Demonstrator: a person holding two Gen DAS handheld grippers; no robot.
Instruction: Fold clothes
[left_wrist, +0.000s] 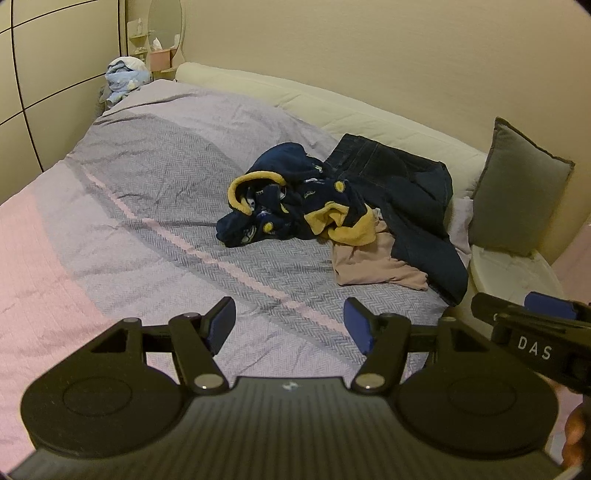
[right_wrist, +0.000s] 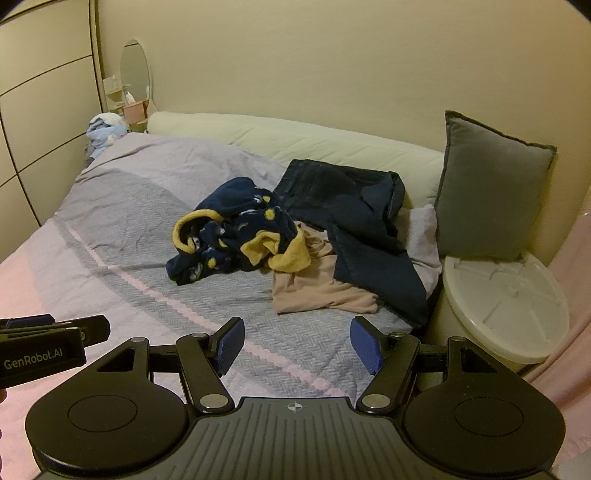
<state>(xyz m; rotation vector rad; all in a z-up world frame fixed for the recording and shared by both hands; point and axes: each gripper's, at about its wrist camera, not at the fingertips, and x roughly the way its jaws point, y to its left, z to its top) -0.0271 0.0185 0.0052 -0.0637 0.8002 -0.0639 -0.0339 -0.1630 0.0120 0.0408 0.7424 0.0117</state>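
A heap of clothes lies on the far right part of the bed: a crumpled navy garment with yellow trim (left_wrist: 288, 199) (right_wrist: 236, 236), dark blue jeans (left_wrist: 399, 184) (right_wrist: 354, 206) behind it, and a beige garment (left_wrist: 369, 266) (right_wrist: 317, 288) underneath. My left gripper (left_wrist: 290, 323) hovers open over the bedspread, well short of the heap, with nothing between its blue pads. My right gripper (right_wrist: 297, 345) is open too, empty, at the same near side of the bed. Each gripper shows at the other view's edge.
The bed carries a grey and pink herringbone bedspread (left_wrist: 147, 206) (right_wrist: 122, 236). A grey cushion (right_wrist: 491, 184) leans on the cream headboard (right_wrist: 295, 140) above a round white stand (right_wrist: 506, 306). A bundle of light blue cloth (left_wrist: 123, 77) lies at the far corner by a wardrobe.
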